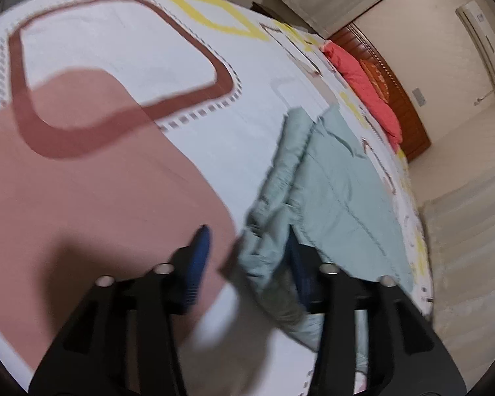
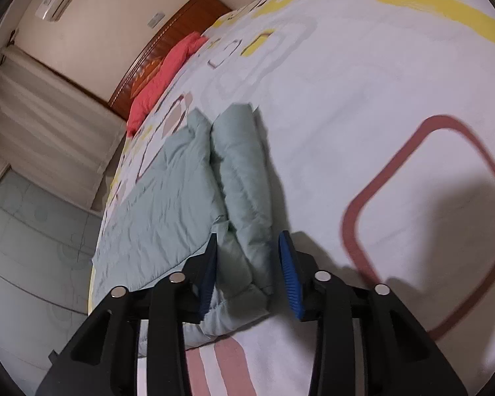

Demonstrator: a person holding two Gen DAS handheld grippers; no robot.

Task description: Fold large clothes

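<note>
Green garment (image 2: 194, 191): folded on bedsheet (image 2: 363, 99), between both sets of fingers.
Left gripper (image 1: 247, 257): spread, crumpled edge between fingers, grip unclear.
Right gripper (image 2: 247, 260): spread around rolled fold, pads apart from cloth.

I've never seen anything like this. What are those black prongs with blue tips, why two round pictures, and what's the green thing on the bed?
No robot here: a person holds a two-finger gripper in each hand, and each gripper carries a wide-angle camera looking along its fingers. That gives two round, bent pictures, one from the left gripper and one from the right gripper. The black prongs are the fingers; the blue strips are their gripping pads.

The green thing is a padded garment, partly folded, lying on a bed with a patterned sheet. A red pillow lies by the wooden headboard.

Both grippers' jaws stand apart, with an edge of the garment between them. The pads do not seem to press on it, so nothing looks held.
</note>
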